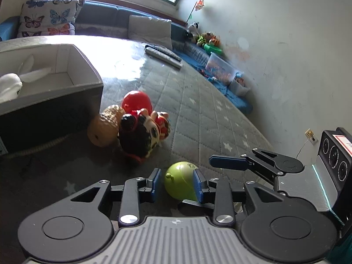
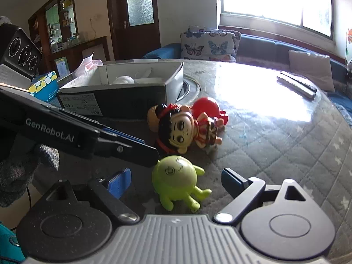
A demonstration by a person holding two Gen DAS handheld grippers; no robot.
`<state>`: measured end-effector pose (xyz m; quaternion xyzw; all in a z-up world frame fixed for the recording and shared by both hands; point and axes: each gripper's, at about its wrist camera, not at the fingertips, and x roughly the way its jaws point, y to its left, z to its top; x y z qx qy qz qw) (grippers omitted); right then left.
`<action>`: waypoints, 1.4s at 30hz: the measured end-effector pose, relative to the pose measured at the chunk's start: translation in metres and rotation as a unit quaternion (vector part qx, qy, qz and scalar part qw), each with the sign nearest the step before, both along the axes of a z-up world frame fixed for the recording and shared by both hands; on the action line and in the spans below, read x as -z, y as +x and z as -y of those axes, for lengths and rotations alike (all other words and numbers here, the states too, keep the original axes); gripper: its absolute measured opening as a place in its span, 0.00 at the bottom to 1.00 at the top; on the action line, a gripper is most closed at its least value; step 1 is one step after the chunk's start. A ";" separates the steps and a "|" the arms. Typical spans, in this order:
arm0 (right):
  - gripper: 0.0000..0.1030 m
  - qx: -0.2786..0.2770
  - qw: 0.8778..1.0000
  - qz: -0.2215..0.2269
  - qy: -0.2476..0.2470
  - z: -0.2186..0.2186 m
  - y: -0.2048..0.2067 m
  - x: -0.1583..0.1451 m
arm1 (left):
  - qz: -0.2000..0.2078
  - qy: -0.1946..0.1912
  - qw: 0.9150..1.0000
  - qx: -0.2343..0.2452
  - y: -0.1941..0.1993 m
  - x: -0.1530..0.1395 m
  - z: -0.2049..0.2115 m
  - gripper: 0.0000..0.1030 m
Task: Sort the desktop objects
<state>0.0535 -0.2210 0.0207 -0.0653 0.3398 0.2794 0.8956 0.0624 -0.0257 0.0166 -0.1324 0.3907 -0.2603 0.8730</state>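
A green round toy with small legs (image 1: pixel 179 181) (image 2: pixel 178 179) lies on the quilted table cover. My left gripper (image 1: pixel 176 182) is open, its blue pads either side of the green toy, the right pad close against it. My right gripper (image 2: pixel 176 181) is open wide around the same toy from the other side; its blue finger (image 1: pixel 228 162) shows in the left wrist view. A doll with black hair and a red dress (image 1: pixel 143 135) (image 2: pixel 187 128) lies beyond, next to a tan toy (image 1: pixel 105 126) and a red round toy (image 1: pixel 136 103) (image 2: pixel 205 107).
An open box (image 1: pixel 66 74) (image 2: pixel 140 81) holding a white object (image 1: pixel 8 85) stands behind the toys. Remote controls (image 1: pixel 164 56) (image 2: pixel 297 84) lie at the table's far side. A tissue box (image 2: pixel 44 85) sits left of the open box. Sofa cushions and a toy bin are beyond.
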 end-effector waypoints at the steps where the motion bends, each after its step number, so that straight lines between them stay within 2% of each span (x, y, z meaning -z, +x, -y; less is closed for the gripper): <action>1: 0.89 0.000 1.000 -0.003 0.001 0.000 0.001 0.001 | -0.003 -0.003 1.000 0.001 0.000 0.001 0.000 0.34; 7: 0.89 -0.001 1.000 -0.017 0.012 0.002 0.006 0.011 | -0.009 -0.012 1.000 0.008 0.003 0.003 0.004 0.34; 9: 0.95 0.004 1.000 -0.018 0.012 0.003 0.007 0.013 | -0.011 -0.016 1.000 0.006 0.004 0.004 0.002 0.35; 12: 1.00 0.011 1.000 -0.014 0.010 0.004 0.009 0.015 | -0.019 -0.027 0.999 0.002 0.007 0.006 0.001 0.35; 18: 1.00 0.003 0.999 -0.039 0.019 0.001 0.015 0.026 | -0.037 -0.037 0.999 -0.002 0.011 0.011 0.002 0.35; 27: 1.00 0.001 0.999 -0.032 0.022 0.002 0.014 0.030 | -0.050 -0.058 0.997 -0.005 0.015 0.016 0.003 0.36; 34: 1.00 -0.012 1.000 -0.014 -0.015 -0.008 0.010 0.032 | -0.057 -0.068 0.996 -0.009 0.017 0.018 0.001 0.37; 42: 1.00 -0.020 1.000 -0.013 -0.005 -0.012 0.012 0.030 | -0.058 -0.074 0.995 -0.015 0.022 0.018 -0.003 0.37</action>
